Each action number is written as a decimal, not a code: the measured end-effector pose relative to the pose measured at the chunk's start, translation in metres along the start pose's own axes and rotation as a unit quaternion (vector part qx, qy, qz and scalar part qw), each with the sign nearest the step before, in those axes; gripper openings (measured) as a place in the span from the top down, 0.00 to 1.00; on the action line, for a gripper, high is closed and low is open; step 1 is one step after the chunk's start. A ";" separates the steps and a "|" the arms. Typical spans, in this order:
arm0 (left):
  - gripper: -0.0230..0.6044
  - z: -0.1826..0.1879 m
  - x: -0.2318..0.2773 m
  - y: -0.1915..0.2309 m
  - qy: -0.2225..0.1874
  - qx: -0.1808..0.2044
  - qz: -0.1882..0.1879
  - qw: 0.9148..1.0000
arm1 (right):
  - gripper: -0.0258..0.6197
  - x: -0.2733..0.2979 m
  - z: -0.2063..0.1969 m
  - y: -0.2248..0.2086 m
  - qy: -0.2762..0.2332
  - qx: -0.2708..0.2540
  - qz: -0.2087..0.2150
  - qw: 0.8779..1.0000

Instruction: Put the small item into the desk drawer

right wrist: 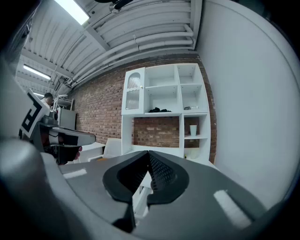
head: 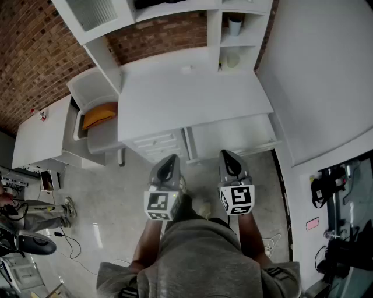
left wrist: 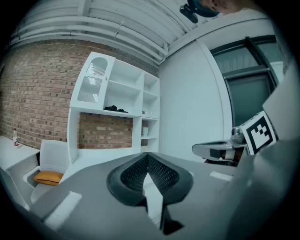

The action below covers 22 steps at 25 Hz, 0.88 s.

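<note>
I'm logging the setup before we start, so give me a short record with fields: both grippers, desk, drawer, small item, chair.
left gripper: jaws together, empty
right gripper: jaws together, empty
desk: white, shelves behind it
drawer: looks pulled out, on the desk's right side
small item: pale, near the desk's back edge, too small to identify
chair: left of the desk, orange cushion on it

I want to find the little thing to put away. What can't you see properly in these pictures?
- Speck on the desk: head view, too small to tell if it's the item.
- Top shelf: head view, cut off by the top edge.
- Dark heap on a shelf: right gripper view, too small to name.
- Drawer: right gripper view, mostly behind the right tongs.
</note>
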<state>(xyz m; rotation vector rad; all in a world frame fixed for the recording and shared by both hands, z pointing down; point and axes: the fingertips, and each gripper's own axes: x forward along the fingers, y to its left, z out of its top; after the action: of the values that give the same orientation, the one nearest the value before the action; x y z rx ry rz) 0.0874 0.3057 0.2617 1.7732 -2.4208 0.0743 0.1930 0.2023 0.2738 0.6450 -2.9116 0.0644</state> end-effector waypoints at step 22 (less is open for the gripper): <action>0.94 0.041 0.138 0.074 -0.003 0.017 -0.008 1.000 | 0.96 0.135 0.030 -0.053 0.004 -0.010 -0.001 1.000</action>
<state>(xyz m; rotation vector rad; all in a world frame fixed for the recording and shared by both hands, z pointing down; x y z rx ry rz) -0.0273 0.1924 0.2442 1.8101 -2.4224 0.1088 0.0907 0.0958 0.2666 0.6431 -2.9006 0.0384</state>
